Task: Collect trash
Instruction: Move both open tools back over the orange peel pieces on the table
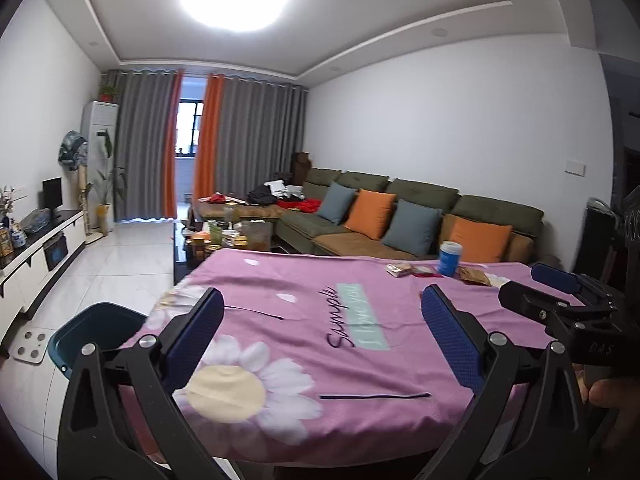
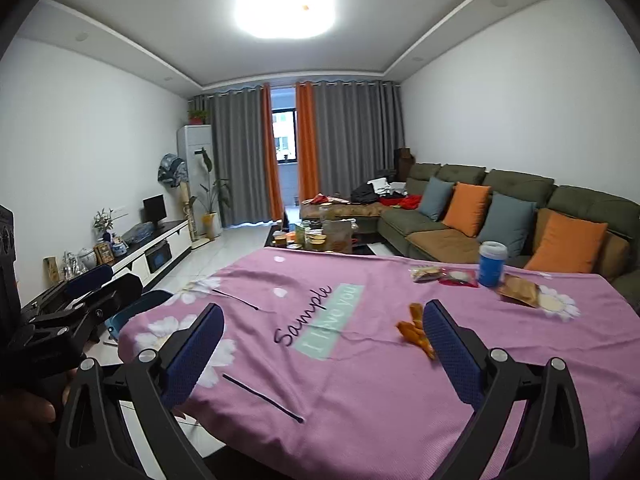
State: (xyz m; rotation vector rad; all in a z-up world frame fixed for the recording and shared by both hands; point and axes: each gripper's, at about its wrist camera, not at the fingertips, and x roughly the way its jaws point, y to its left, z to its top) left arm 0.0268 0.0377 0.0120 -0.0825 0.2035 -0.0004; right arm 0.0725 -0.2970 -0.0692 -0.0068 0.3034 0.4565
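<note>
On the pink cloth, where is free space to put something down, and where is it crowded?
Free: the middle of the cloth around the printed words, and its near left part beside the daisy. Crowded: the far right, with wrappers beside the blue cup; orange peel lies near the right gripper.

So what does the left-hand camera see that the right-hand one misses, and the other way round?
Only the left wrist view shows the white scale on the floor beside the teal bin. Only the right wrist view shows the orange peel lying by the right gripper, whose jaws are open. Both show the pink tablecloth, the blue cup among wrappers, and the sofa. The left gripper is open too.
</note>
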